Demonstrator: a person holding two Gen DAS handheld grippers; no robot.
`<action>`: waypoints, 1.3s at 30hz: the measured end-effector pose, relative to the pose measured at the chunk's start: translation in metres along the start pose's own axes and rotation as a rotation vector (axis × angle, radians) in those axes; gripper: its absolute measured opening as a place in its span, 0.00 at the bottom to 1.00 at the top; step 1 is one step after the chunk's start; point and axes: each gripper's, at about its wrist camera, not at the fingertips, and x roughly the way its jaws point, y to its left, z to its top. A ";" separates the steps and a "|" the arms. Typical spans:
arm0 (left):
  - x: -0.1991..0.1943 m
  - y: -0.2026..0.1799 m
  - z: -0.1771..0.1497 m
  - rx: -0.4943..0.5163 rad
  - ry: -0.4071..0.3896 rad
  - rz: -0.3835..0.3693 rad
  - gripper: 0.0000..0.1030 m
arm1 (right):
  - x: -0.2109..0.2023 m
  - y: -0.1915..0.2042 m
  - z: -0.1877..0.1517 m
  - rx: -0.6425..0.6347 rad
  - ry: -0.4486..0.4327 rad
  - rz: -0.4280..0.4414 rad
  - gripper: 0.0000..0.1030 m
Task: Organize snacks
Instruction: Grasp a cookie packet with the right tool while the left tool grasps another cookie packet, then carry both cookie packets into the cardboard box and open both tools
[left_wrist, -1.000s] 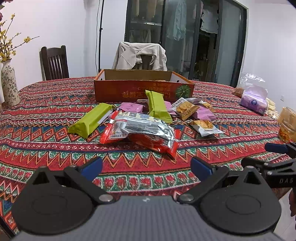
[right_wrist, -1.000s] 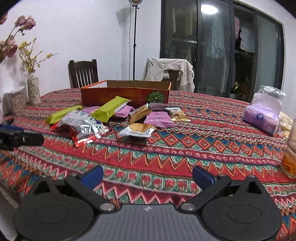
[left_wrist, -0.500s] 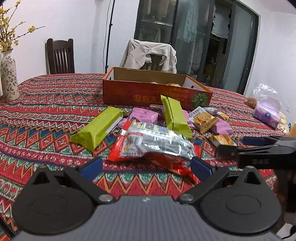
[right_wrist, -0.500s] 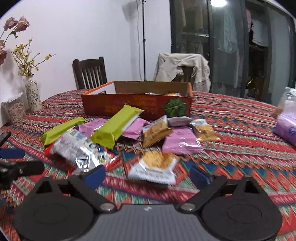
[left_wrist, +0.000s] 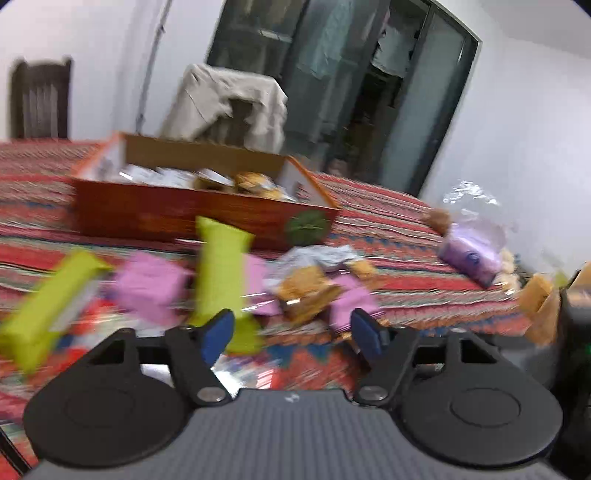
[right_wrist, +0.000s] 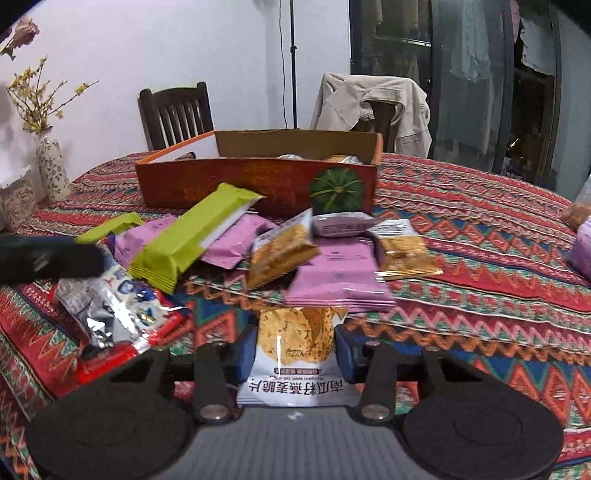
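Observation:
Loose snack packets lie in a pile in front of an orange cardboard box (right_wrist: 240, 188) (left_wrist: 166, 218) that holds several more. My right gripper (right_wrist: 291, 354) is closing, and its pads touch both sides of a white cracker packet (right_wrist: 299, 343), which stands up between them. The left wrist view is blurred. My left gripper (left_wrist: 291, 334) is closing low over the pile with only cloth and a silver wrapper (left_wrist: 240, 369) showing in its gap. A green bar (left_wrist: 221, 273) lies just past its left fingertip. The left gripper appears as a dark blur (right_wrist: 48, 254) at the left of the right wrist view.
Green bars (right_wrist: 184, 240), pink packets (right_wrist: 340, 280) and a silver-and-red bag (right_wrist: 110, 314) crowd the patterned tablecloth (right_wrist: 480, 229). A vase (right_wrist: 51, 166) stands at the far left. A purple tissue pack (left_wrist: 476, 254) lies at the right. Chairs stand behind the table.
Both grippers moved forward to the pile. The right jaws narrowed onto the cracker packet, which now stands up between them. The left jaws narrowed and its view swung closer to the box.

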 end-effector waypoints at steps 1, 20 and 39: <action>0.015 -0.004 0.006 -0.018 0.020 -0.011 0.64 | -0.004 -0.005 -0.001 0.003 -0.009 -0.010 0.42; 0.112 -0.025 0.020 -0.140 0.061 0.117 0.51 | -0.058 -0.049 -0.034 0.080 -0.071 -0.006 0.42; 0.080 -0.049 -0.019 -0.065 0.099 0.082 0.63 | -0.089 -0.046 -0.052 0.088 -0.093 -0.003 0.42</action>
